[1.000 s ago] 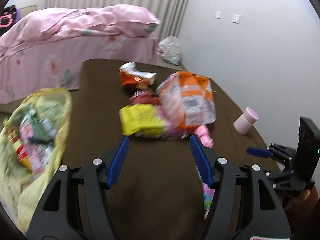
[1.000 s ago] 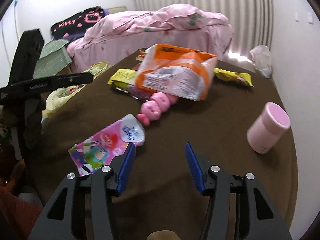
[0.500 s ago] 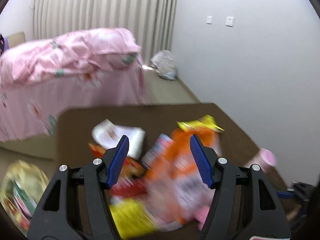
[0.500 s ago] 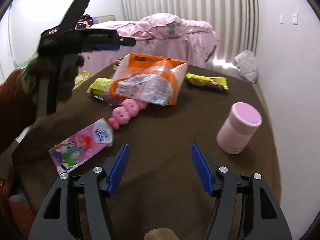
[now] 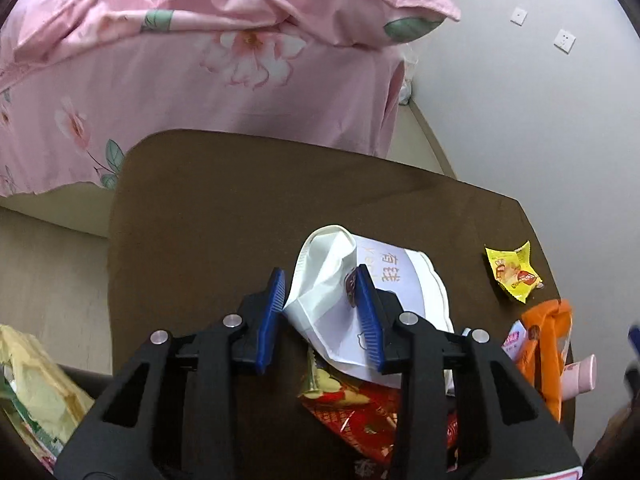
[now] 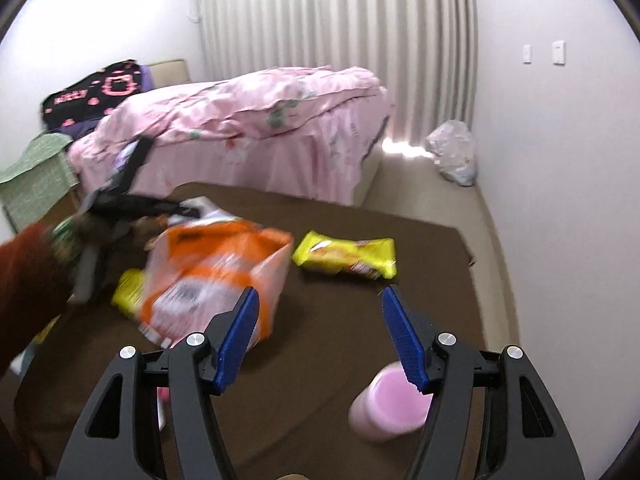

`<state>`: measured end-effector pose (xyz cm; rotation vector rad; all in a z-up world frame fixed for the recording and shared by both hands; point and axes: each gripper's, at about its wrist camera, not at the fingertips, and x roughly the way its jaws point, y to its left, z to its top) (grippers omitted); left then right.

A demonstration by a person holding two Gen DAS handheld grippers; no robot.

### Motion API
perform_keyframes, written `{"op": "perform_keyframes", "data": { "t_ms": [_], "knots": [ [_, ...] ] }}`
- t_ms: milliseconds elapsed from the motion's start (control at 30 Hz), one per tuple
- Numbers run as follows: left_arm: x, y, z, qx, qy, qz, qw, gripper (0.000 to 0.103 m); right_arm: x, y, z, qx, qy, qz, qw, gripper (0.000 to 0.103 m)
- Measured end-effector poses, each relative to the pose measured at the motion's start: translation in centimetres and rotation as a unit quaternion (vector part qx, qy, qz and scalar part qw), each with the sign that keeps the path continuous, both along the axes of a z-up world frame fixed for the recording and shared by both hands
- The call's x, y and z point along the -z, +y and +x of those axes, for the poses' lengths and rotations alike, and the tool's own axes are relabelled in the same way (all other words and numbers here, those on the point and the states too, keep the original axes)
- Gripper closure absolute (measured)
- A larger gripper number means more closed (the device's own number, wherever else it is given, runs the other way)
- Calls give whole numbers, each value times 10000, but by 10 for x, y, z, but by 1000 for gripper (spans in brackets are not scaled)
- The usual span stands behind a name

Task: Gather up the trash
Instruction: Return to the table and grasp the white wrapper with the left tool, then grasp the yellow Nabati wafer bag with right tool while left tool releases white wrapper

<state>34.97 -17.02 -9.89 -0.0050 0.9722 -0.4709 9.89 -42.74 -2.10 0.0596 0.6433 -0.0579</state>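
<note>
Trash lies on a brown table [image 5: 208, 200]. My left gripper [image 5: 322, 280] is partly closed, its blue fingers on either side of a crumpled white wrapper [image 5: 332, 300] with printed characters; I cannot tell whether they pinch it. A red wrapper [image 5: 360, 416] lies under it. A small yellow wrapper [image 5: 512, 272] and an orange bag [image 5: 548, 344] lie to the right. My right gripper [image 6: 320, 300] is open and empty above the table, between the orange bag [image 6: 208, 276] and a pink cup [image 6: 388, 408]. A yellow snack packet [image 6: 344, 256] lies ahead of it.
A yellowish bag of collected trash [image 5: 36, 392] sits at the lower left off the table. A bed with pink bedding [image 6: 248, 120] stands beyond the table. A clear plastic bag [image 6: 452, 152] lies on the floor by the curtain. The wall runs along the right.
My left gripper has moved forward and down over the far end of the table, and its fingers have narrowed around the white wrapper. My right gripper has lifted and moved forward towards the yellow packet.
</note>
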Motion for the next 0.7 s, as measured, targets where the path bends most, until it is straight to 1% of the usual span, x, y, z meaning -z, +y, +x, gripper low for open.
{"op": "perform_keyframes", "data": {
  "t_ms": [33, 133, 233, 267, 333, 367, 433, 500, 600, 700],
  "knots": [
    [-3, 1, -8, 0, -157, 16, 9999, 69, 0, -1, 8, 106, 18, 86, 9999, 43],
    [-20, 11, -32, -80, -521, -162, 9985, 69, 6, 5, 32, 246, 106, 482, 9985, 43],
    [-45, 28, -57, -300, -870, -411, 9949, 69, 12, 6, 66, 572, 145, 607, 9964, 43],
    [-55, 37, -67, -399, -945, -534, 9933, 69, 12, 4, 78, 711, 161, 573, 9957, 43],
    [-67, 49, -80, -440, -869, -763, 9923, 69, 15, -4, 104, 1016, 295, 519, 9930, 43],
    [-69, 53, -86, -420, -806, -855, 9922, 69, 18, -9, 113, 1158, 382, 599, 9907, 43],
    [-72, 64, -106, -446, -738, -956, 9917, 69, 27, -22, 124, 1435, 536, 987, 9833, 43],
    [-67, 70, -127, -428, -673, -945, 9923, 69, 36, -26, 127, 1571, 632, 1234, 9778, 43],
    [-57, 72, -152, -336, -671, -846, 9936, 69, 48, -17, 122, 1648, 667, 1226, 9764, 43],
    [-43, 72, -167, -321, -490, -751, 9955, 69, 64, -18, 122, 1798, 767, 1494, 9693, 43]
  ]
}}
